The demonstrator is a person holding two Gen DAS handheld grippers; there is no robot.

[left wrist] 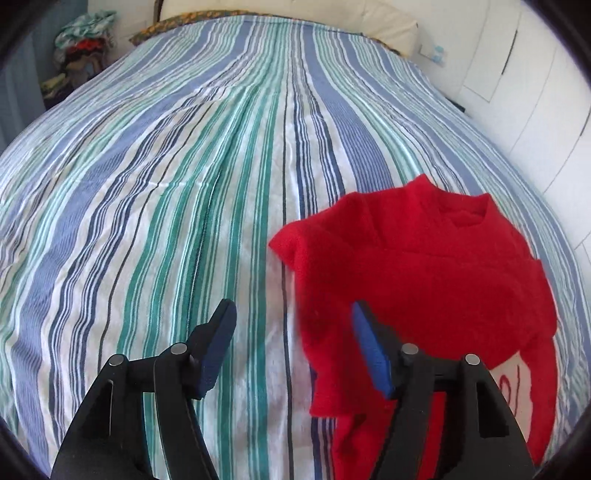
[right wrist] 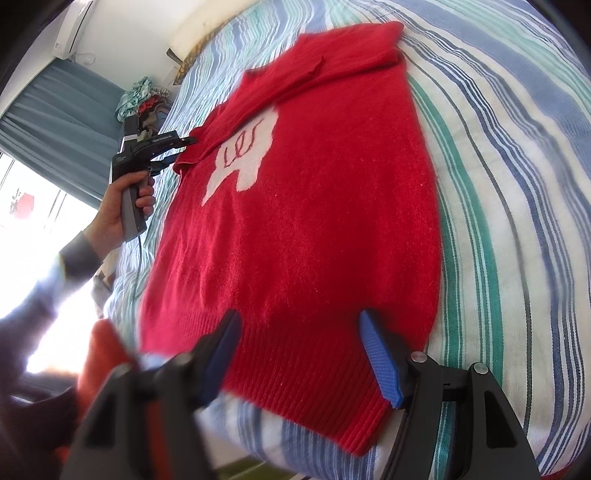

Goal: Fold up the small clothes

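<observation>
A red knitted sweater (right wrist: 314, 206) with a white patch (right wrist: 243, 155) lies flat on the striped bedspread (right wrist: 498, 184), its far sleeve folded in across the top. My right gripper (right wrist: 300, 319) stands open over the ribbed hem, its blue pads not pressing the cloth. My left gripper (right wrist: 183, 149), held in a person's hand (right wrist: 118, 210), is open at the sweater's left edge. In the left wrist view the left gripper (left wrist: 294, 308) is open above the bedspread (left wrist: 166, 184). Nothing is between its fingers, and the folded red sweater (left wrist: 424, 266) lies just to its right.
A pile of mixed clothes (left wrist: 85, 48) sits beyond the bed's far left corner. A pale pillow (left wrist: 295, 14) lies at the head. White cupboard doors (left wrist: 535, 92) run along the right side. A blue curtain (right wrist: 55, 110) and a bright window are at the left.
</observation>
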